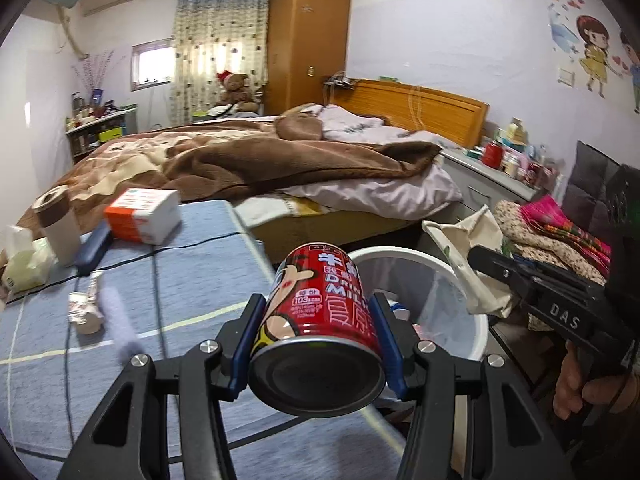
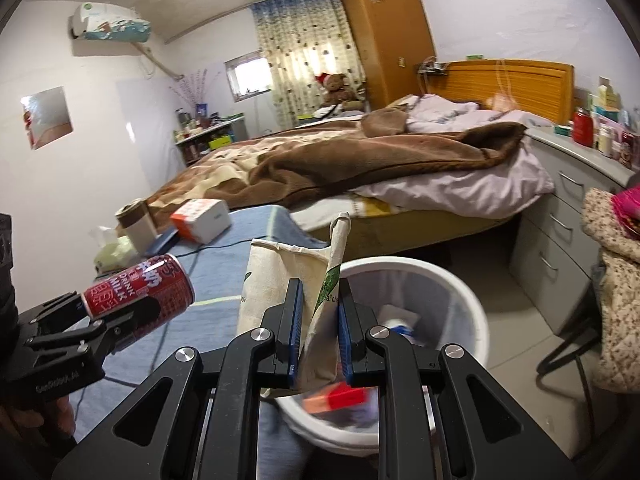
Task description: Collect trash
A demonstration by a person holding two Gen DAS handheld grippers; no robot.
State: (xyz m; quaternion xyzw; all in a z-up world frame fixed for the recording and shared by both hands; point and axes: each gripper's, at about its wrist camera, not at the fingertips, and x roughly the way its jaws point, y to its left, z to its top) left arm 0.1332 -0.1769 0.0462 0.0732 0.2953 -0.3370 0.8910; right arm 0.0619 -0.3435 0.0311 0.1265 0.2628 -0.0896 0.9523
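My left gripper (image 1: 318,312) is shut on a red milk drink can (image 1: 320,312), held on its side just left of a white trash bin (image 1: 444,276). The can also shows in the right wrist view (image 2: 140,292). My right gripper (image 2: 320,308) is shut on a crumpled cream paper bag (image 2: 280,276), held over the near rim of the bin (image 2: 452,292). The bag shows in the left wrist view (image 1: 472,256) beside the bin. The bin holds some trash, among it a red and orange piece (image 2: 336,398).
A blue cloth-covered table (image 1: 192,280) carries a crumpled wrapper (image 1: 84,308), an orange and white box (image 1: 142,216), a paper roll (image 1: 60,228), tissues and cables. A bed (image 1: 240,160) lies behind. Grey drawers (image 2: 560,232) and a chair with clothes (image 2: 616,280) stand at the right.
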